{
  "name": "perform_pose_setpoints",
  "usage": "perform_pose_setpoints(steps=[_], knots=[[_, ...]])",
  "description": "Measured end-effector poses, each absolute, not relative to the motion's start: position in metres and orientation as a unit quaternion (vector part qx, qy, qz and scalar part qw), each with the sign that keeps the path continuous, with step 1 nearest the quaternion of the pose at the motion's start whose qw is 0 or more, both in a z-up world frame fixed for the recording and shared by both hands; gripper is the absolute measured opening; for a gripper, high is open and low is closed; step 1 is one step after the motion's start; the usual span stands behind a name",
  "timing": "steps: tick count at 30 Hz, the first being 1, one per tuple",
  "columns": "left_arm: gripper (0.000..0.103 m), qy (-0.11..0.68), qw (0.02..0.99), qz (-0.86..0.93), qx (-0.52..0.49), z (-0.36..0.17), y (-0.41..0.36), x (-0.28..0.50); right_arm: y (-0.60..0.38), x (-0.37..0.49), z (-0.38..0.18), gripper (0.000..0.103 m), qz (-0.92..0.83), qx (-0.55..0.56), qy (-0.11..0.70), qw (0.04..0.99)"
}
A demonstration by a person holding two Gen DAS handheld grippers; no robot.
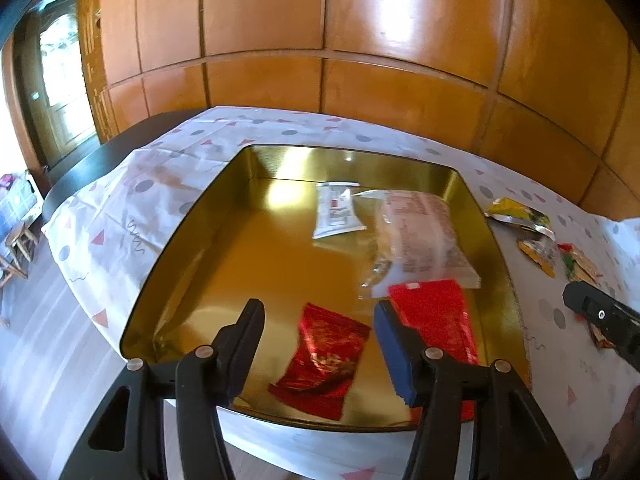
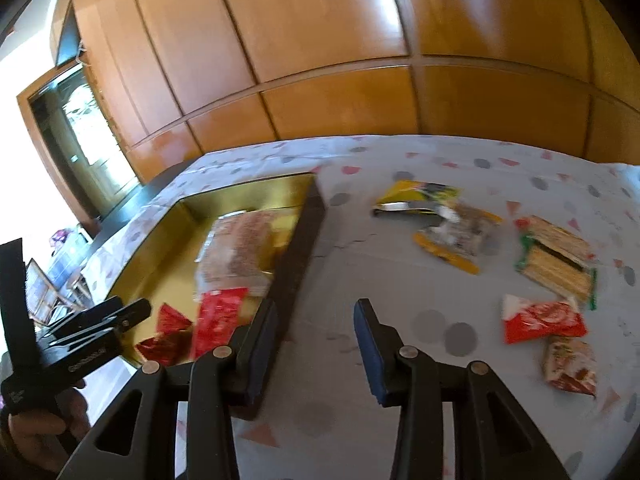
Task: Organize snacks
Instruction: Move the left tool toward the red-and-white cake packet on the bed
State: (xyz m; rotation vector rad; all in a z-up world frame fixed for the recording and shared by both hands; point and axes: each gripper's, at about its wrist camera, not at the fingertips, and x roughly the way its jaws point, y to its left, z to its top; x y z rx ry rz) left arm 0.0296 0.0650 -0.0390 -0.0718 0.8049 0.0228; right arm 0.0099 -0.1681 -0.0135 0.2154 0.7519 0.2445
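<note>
A gold tin tray [image 1: 192, 248] lies on the table and holds a white packet [image 1: 338, 210], a clear pink bag [image 1: 424, 236], a red packet [image 1: 436, 312] and a red foil packet [image 1: 324, 356]. My left gripper [image 1: 320, 344] is open and empty above the tray's near end, over the red foil packet. My right gripper [image 2: 316, 340] is open and empty above the tablecloth just right of the tray [image 2: 308, 232]. Loose snacks lie to its right: a yellow packet [image 2: 416, 196], a clear yellow-edged bag [image 2: 456, 240], a cracker pack [image 2: 556, 260], a red packet [image 2: 540, 320] and a small patterned packet [image 2: 570, 364].
A white cloth with coloured dots [image 2: 400, 400] covers the dark table [image 1: 120, 140]. Orange wood-panel cabinets [image 1: 320, 40] stand right behind the table. A door [image 1: 56, 80] and floor clutter are at far left. The left gripper also shows in the right wrist view [image 2: 100, 320].
</note>
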Motion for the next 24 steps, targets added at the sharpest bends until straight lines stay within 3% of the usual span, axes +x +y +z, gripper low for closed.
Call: perform_pose_setpoints(steps=[24], knots=[[0.058, 0.391, 0.917, -0.071, 0.031, -0.03, -0.005, 0.024, -0.303, -0.023, -0.027, 0.042, -0.048, 0.164, 0.347, 0.922]])
